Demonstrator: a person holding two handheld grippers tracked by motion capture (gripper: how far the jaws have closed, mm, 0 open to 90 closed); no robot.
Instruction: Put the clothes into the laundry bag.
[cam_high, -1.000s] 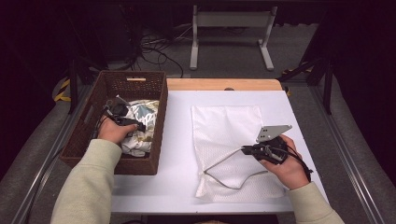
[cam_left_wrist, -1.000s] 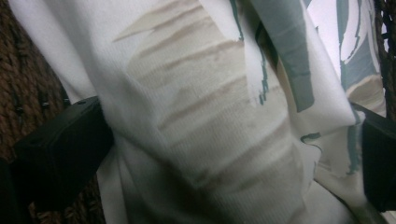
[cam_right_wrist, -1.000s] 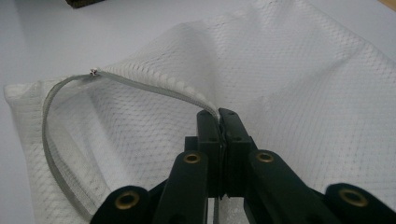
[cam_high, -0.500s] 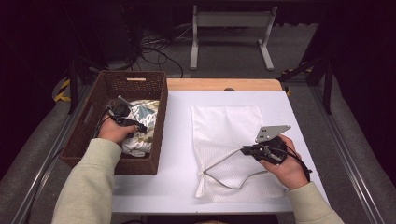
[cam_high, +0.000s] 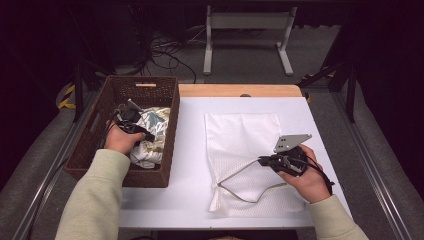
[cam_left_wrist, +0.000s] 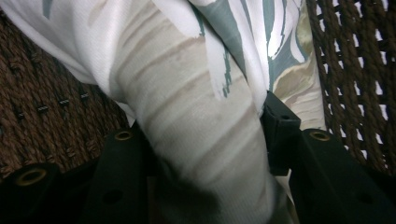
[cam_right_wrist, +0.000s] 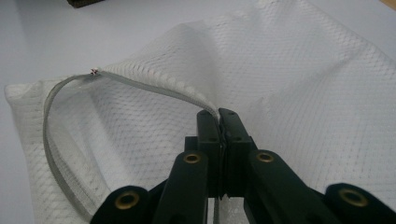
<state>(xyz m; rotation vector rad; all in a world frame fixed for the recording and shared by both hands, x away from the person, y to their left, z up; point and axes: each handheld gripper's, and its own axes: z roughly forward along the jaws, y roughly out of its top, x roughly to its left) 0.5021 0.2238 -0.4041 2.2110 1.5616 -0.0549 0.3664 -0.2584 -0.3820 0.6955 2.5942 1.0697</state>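
A white mesh bag (cam_high: 240, 135) lies flat on the white table, its zippered mouth towards me. My right gripper (cam_high: 261, 160) is shut on the bag's upper zipper edge (cam_right_wrist: 154, 86) and holds the mouth lifted open; its jaws (cam_right_wrist: 218, 114) meet on the mesh. My left gripper (cam_high: 142, 134) reaches into the brown wicker basket (cam_high: 145, 82) at the left. Its jaws have just been closing, and a fold of white cloth with grey-green and beige print (cam_left_wrist: 187, 93) is pressed between them (cam_left_wrist: 201, 135). More of that cloth (cam_high: 152, 127) is bunched in the basket.
The basket's woven walls (cam_left_wrist: 355, 56) stand close on both sides of the left gripper. A wooden strip (cam_high: 240, 90) runs along the table's far edge. White tabletop (cam_high: 187, 150) lies bare between basket and bag. Cables and a metal stand (cam_high: 245, 30) are on the floor beyond.
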